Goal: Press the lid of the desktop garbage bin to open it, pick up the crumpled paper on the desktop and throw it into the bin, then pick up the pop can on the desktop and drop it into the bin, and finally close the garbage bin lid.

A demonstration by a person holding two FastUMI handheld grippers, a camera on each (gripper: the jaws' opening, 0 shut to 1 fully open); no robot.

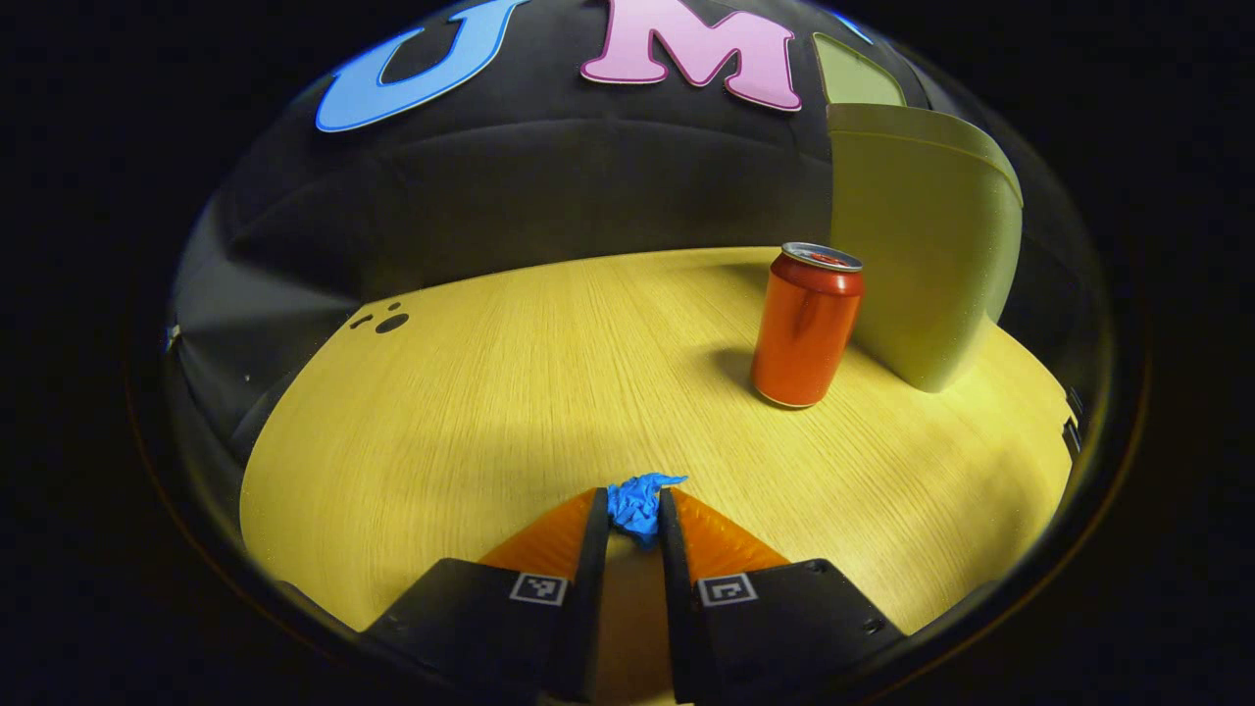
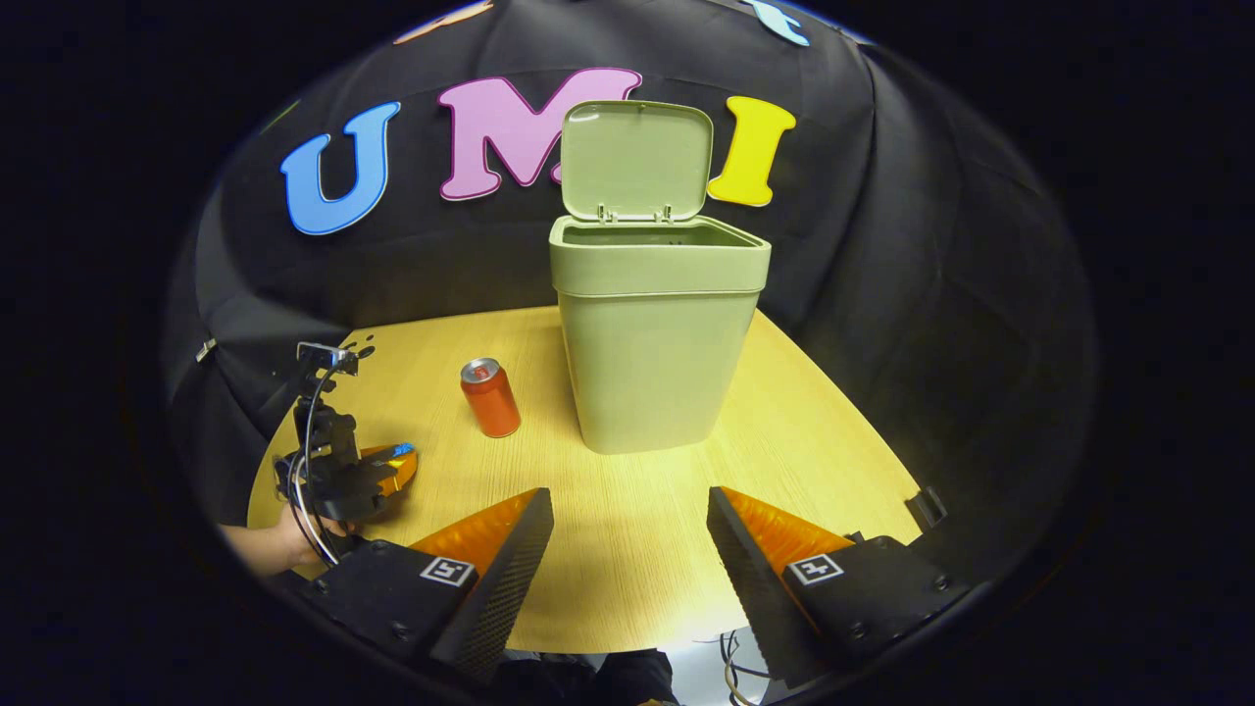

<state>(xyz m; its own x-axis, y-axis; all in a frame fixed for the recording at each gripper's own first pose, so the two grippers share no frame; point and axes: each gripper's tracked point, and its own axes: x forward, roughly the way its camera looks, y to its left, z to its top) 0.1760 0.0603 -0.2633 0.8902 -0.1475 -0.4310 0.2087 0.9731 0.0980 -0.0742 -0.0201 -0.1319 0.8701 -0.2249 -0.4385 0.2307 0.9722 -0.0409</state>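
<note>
Left claw (image 1: 633, 510) pinches crinkled blue paper (image 1: 637, 502); right claw (image 2: 627, 515) gapes over woodgrain table (image 2: 627, 549).

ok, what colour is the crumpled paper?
Blue; the crumpled paper shows best in the left gripper view.

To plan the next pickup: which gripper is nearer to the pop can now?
Left. The left gripper, shut on the crumpled paper, sits just beside the pop can. The right gripper hangs open nearer the table's front edge, farther from it.
</note>
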